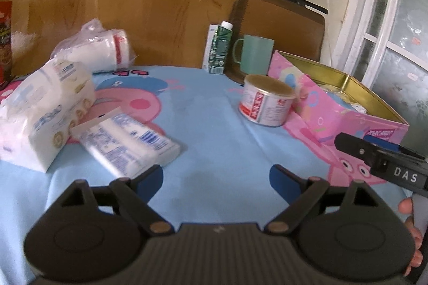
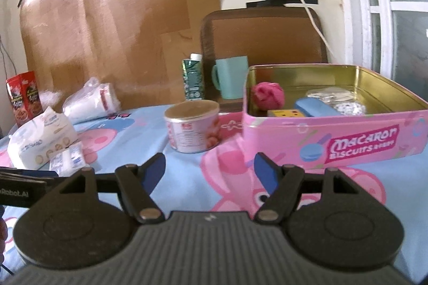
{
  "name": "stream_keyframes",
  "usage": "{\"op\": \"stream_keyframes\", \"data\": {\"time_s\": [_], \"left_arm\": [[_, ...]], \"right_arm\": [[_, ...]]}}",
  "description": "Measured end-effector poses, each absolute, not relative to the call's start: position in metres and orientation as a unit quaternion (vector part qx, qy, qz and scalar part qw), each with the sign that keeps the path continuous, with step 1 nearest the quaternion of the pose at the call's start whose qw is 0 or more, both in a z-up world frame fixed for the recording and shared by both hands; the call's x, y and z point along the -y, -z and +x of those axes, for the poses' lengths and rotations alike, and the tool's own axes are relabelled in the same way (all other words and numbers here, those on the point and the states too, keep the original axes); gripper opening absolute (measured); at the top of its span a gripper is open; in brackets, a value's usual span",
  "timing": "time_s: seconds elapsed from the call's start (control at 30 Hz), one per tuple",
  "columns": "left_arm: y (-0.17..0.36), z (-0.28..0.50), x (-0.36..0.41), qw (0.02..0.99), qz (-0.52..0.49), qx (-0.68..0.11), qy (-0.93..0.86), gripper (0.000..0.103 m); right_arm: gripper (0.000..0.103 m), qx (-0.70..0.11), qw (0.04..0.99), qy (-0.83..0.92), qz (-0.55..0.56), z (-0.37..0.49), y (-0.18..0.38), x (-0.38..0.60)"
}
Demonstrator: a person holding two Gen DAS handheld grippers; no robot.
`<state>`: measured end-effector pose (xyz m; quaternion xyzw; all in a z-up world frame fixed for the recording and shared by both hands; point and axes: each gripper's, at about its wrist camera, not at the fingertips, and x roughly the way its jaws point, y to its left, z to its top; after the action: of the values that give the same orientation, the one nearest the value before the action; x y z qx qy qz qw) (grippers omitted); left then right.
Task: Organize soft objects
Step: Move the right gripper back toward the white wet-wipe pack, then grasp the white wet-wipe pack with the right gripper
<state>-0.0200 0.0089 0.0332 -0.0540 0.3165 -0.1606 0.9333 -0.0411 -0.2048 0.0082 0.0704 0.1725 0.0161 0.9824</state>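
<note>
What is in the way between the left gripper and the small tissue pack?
Nothing visible. The left gripper is open and the small tissue pack lies just ahead of its left finger, with only bare tablecloth between them. The can stands off to the right, by the pink tin.

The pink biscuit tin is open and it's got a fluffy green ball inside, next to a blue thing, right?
Not quite: the fluffy ball is pink, not green. The right wrist view shows it. The rest holds: the pink biscuit tin is open, and the ball sits inside near a blue thing.
</note>
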Motion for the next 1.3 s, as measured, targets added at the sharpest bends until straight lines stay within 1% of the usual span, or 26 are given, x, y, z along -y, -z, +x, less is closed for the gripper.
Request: {"op": "stream_keyframes", "data": {"time_s": [0.3,0.57,0.77,0.9,1.13,1.23,1.3], "left_arm": [[-0.029,-0.024,-0.017,0.934,-0.052,-0.305,0.178,0.090],[-0.034,-0.057,0.006,0.922,0.006,-0.249,0.295,0.090],[-0.035,-0.070,0.002,0.915,0.002,-0.236,0.329,0.091],[-0.037,-0.067,-0.022,0.919,-0.034,-0.232,0.317,0.095],[-0.033,-0.065,-0.078,0.936,-0.072,-0.214,0.271,0.098],[-0.029,-0.060,-0.103,0.940,-0.092,-0.214,0.247,0.098],[-0.027,-0.056,-0.118,0.942,-0.113,-0.209,0.237,0.098]], "right_arm": [[0.075,-0.161,0.984,0.007,0.075,-0.049,-0.010,0.194],[0.075,-0.161,0.977,0.042,0.136,-0.052,-0.008,0.220],[0.075,-0.159,0.978,0.013,0.135,-0.052,-0.006,0.213],[0.081,-0.161,0.980,-0.008,0.115,-0.050,-0.003,0.199],[0.102,-0.155,0.984,-0.058,0.064,-0.044,-0.003,0.164],[0.103,-0.155,0.983,-0.087,0.039,-0.036,-0.001,0.145],[0.103,-0.171,0.978,-0.117,0.024,-0.023,-0.002,0.132]]}}
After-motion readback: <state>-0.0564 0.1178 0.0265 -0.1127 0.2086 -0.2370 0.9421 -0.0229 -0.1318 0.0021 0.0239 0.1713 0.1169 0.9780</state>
